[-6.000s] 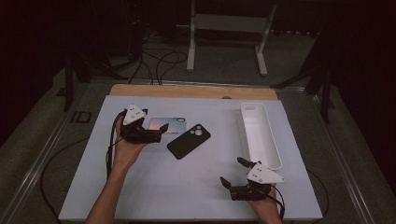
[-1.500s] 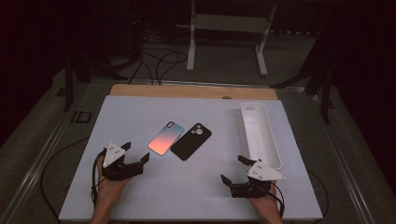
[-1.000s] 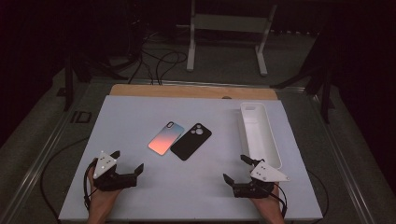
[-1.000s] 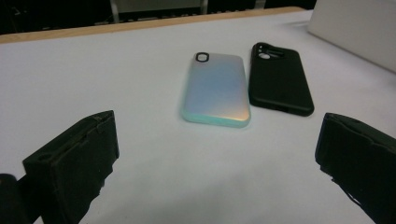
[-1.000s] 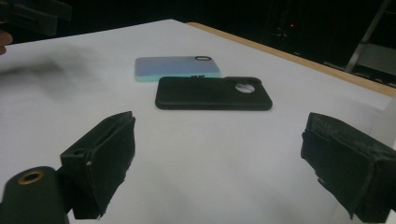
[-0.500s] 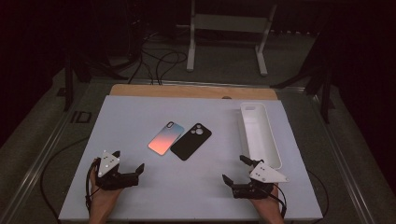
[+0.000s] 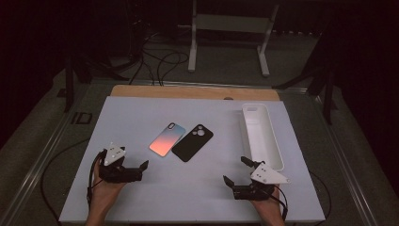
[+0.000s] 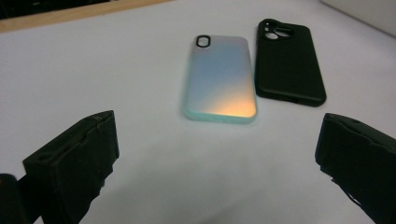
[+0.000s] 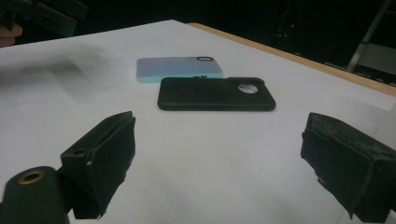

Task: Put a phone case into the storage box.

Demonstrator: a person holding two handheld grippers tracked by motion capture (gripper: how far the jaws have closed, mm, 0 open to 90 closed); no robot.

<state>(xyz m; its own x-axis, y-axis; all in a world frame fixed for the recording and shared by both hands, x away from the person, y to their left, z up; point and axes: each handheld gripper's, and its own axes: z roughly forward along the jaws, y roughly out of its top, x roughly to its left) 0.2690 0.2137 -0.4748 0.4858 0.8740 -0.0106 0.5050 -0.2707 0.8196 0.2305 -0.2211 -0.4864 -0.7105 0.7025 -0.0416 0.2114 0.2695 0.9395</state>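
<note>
Two phone cases lie side by side in the middle of the white table. One is iridescent blue-orange (image 7: 167, 139) (image 8: 219, 77) (image 9: 180, 67); the black one (image 7: 193, 142) (image 8: 287, 60) (image 9: 215, 93) lies to its right. My left gripper (image 7: 141, 168) (image 8: 219, 135) rests near the front left, open and empty, and looks toward both cases. At the front right, my right gripper (image 7: 235, 170) (image 9: 219, 135) is also open, with nothing between its jaws. Both grippers are well short of the cases.
A long white tray (image 7: 261, 136) stands along the table's right side, just beyond my right gripper. A wooden strip (image 7: 188, 92) borders the far edge. A metal stand (image 7: 230, 28) and cables lie on the floor behind.
My left gripper has drawn back from the cases to the front left, leaving the iridescent case turned alongside the black one. In the last half second nothing moves. The right gripper stays put.
</note>
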